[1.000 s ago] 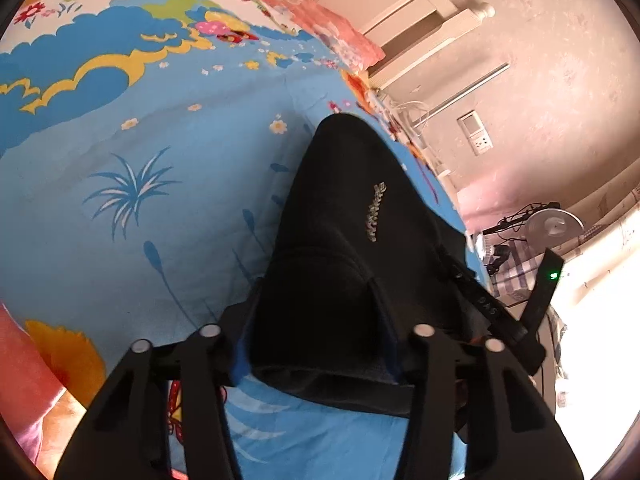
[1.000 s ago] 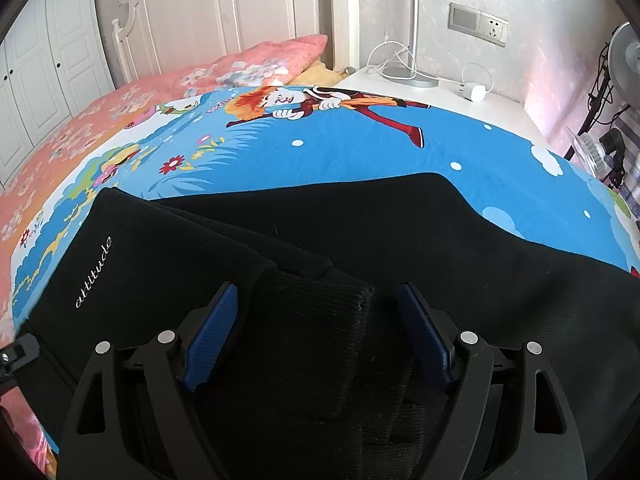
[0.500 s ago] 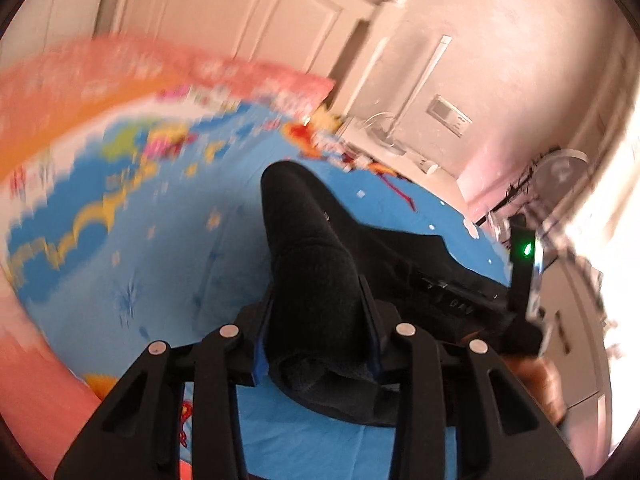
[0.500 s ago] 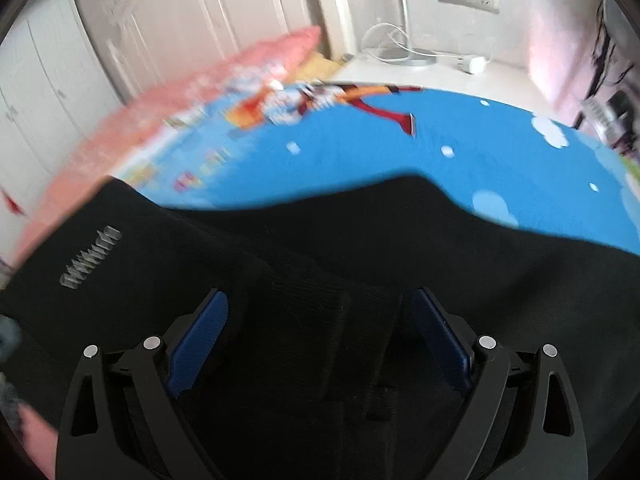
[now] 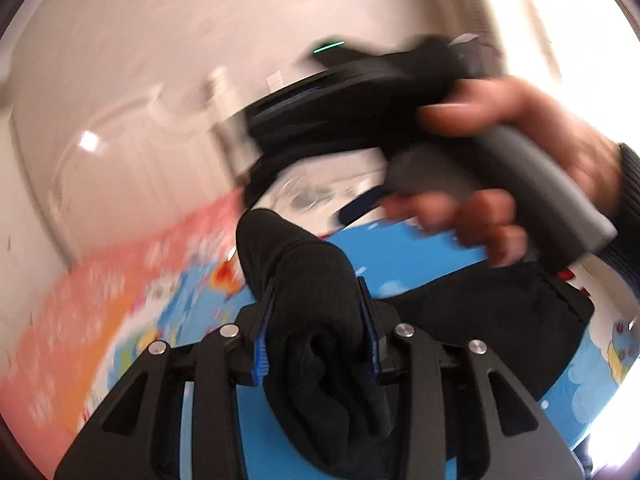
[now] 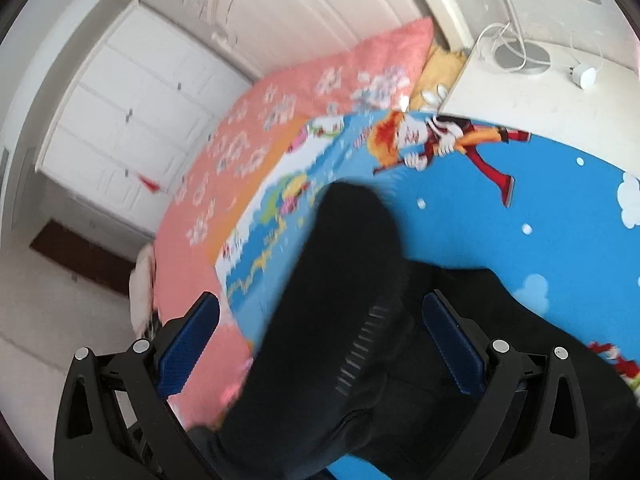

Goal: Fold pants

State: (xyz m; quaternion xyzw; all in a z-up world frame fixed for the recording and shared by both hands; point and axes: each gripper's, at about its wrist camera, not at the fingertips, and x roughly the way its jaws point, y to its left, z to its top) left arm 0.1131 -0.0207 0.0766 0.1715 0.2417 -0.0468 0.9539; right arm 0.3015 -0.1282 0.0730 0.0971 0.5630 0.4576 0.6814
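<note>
White cupboard doors and a pale wall blur behind a bed (image 6: 560, 216) dressed in a bright cartoon sheet, pink-flowered at its left, sky blue to the right. Over on the left side, the left gripper (image 5: 316, 320) is clamped on a thick bunch of the black pants (image 5: 316, 280), blue ribbed pads pressing the fabric from both sides, jaws narrow. That cloth looks soft, knitted, ribbed and heavy, hanging in a rounded fold off the sheet.

Moving right: the right gripper (image 6: 320, 336) has just been opening and stands wide, pads clear of the dark cloth between them, so nothing is gripped there. The person's hand (image 5: 520, 168) grips its grey handle.

Risks, as I judge them: one bunched grip carries the load, so the fabric may slide or drop unevenly and spoil the fold, and the open fingers could snag loose cloth.
</note>
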